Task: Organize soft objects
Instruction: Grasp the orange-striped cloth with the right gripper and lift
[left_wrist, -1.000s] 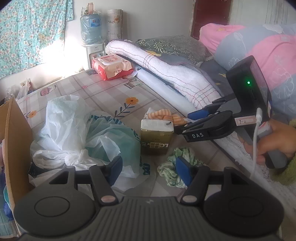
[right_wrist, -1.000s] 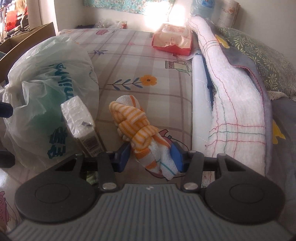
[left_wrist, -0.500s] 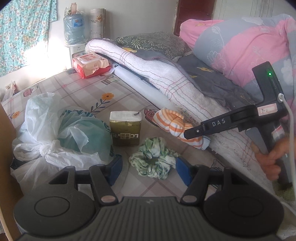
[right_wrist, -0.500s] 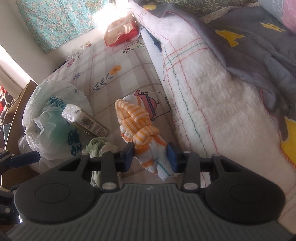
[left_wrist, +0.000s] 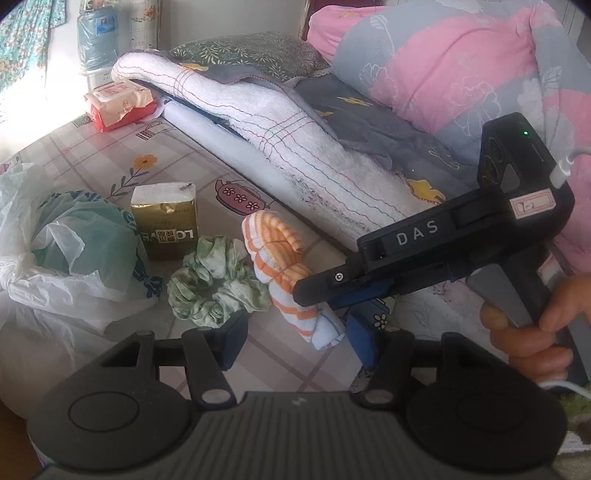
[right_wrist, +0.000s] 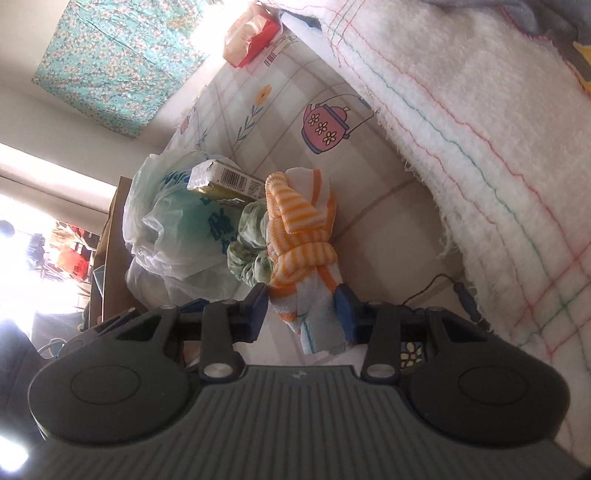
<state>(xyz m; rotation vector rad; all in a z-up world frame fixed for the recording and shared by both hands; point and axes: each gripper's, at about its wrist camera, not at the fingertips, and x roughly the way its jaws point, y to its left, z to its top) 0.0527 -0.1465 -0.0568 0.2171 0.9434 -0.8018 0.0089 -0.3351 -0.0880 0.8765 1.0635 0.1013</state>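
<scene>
An orange-and-white striped cloth bundle (left_wrist: 275, 251) lies on the patterned sheet, touching a green scrunchie (left_wrist: 214, 284). My right gripper (right_wrist: 301, 308) is shut on the striped cloth (right_wrist: 299, 236), its pads pressing the pale lower end. In the left wrist view the right gripper (left_wrist: 325, 299) comes in from the right, held by a hand (left_wrist: 532, 332). My left gripper (left_wrist: 295, 338) hovers just in front, its jaws closing. The cloth's tail hangs between its fingers but the pads do not touch it. The scrunchie (right_wrist: 247, 254) sits just left of the bundle.
A gold tissue pack (left_wrist: 166, 221) stands behind the scrunchie, with a knotted plastic bag (left_wrist: 66, 251) to its left. A rolled white towel (left_wrist: 295, 155) and a pink quilt (left_wrist: 443, 74) bound the right side. A red wipes pack (left_wrist: 118, 105) lies far back. A cardboard box (right_wrist: 110, 240) stands beyond the bag.
The right gripper rolled and carried the striped cloth over beside the scrunchie. The left gripper swung right and came closer, so the cloth's tail now hangs between its fingers, which have narrowed slightly.
</scene>
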